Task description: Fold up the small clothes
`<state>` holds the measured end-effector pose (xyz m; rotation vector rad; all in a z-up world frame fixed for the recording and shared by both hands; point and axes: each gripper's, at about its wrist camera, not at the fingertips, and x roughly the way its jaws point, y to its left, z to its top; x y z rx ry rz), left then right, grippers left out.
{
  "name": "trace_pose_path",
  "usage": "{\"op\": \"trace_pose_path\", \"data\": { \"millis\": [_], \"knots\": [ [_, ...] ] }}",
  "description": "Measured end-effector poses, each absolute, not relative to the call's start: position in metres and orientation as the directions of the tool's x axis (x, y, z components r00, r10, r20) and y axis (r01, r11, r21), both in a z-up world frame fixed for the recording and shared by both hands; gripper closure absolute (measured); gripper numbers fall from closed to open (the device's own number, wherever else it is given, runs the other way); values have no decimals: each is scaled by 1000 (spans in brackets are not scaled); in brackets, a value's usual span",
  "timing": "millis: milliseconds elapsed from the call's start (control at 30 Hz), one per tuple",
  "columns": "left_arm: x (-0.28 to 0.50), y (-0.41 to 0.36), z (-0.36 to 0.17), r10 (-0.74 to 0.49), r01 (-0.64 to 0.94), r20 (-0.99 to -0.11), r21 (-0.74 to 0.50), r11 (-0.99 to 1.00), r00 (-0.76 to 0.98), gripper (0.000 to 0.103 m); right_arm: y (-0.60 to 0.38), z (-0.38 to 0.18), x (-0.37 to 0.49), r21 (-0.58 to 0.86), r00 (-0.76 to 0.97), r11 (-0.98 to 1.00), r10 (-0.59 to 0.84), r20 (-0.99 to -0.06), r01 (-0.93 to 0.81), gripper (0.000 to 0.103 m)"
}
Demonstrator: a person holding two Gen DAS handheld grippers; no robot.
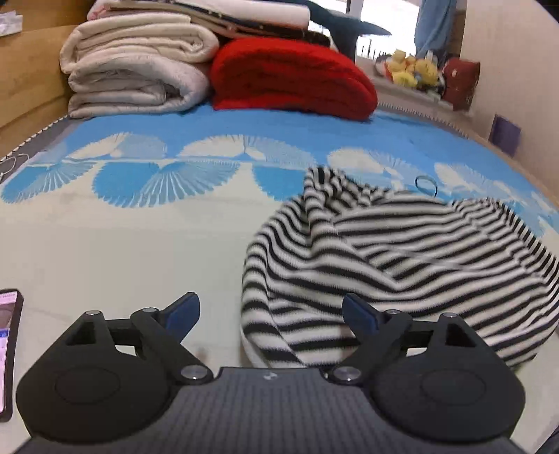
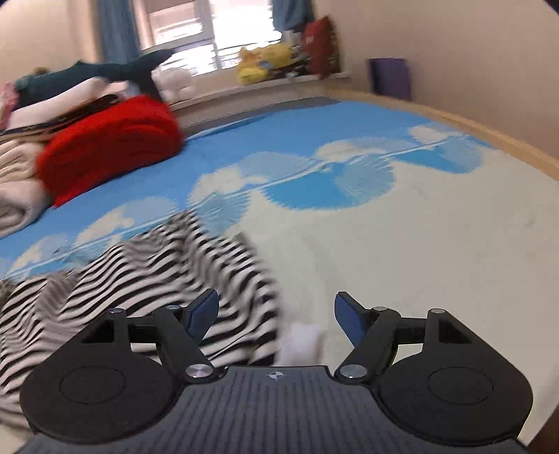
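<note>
Evidently barely begun: my left tool [image 1: 270, 314] and right tool [image 2: 276, 314] both gape released, gripping nothing, the striped garment [image 1: 401, 265] crumpled ahead between them on the bed [image 1: 122, 244].

Bright window [image 2: 213, 38], blue curtains [image 2: 117, 33], seemingly beige walls [image 2: 471, 52].

Black-and-white striped garment [image 1: 401, 265], blue-and-cream fan-patterned bedcover [image 1: 139, 195], red blanket [image 1: 290, 77], cream folded quilt [image 1: 136, 70]

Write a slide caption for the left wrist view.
Open left tool beside crumpled striped garment on blue-patterned bed.
</note>
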<state>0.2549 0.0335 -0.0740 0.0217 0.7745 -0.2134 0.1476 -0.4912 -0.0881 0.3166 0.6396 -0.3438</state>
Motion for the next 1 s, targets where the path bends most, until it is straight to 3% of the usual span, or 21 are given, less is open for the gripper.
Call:
{"op": "trace_pose_path", "data": {
  "millis": [100, 167, 400, 500, 567, 667, 1000],
  "knots": [
    [263, 25, -85, -131, 182, -744, -13, 983, 655, 10, -470, -113, 174, 8, 618, 936, -225, -754, 352, 28],
    [267, 23, -90, -93, 160, -762, 15, 987, 641, 10, -461, -117, 182, -84, 593, 946, -263, -761, 313, 27],
    [263, 26, -83, -65, 135, -748, 34, 990, 660, 10, -471, -82, 146, 161, 737, 895, -228, -636, 415, 22],
    [257, 23, -80, -59, 144, -740, 52, 988, 670, 9, -468, -74, 133, 199, 762, 885, -226, -607, 421, 22],
    [250, 20, -78, -46, 146, -734, 74, 986, 678, 1, -469, -73, 130, 260, 774, 863, -209, -597, 433, 21],
    [238, 18, -74, -31, 141, -714, 96, 985, 699, 0, -466, -72, 115, 348, 783, 824, -173, -597, 448, 21],
    [218, 19, -71, -33, 123, -723, 73, 990, 690, 0, -462, -84, 108, 335, 748, 799, -201, -633, 499, 21]
  ]
}}
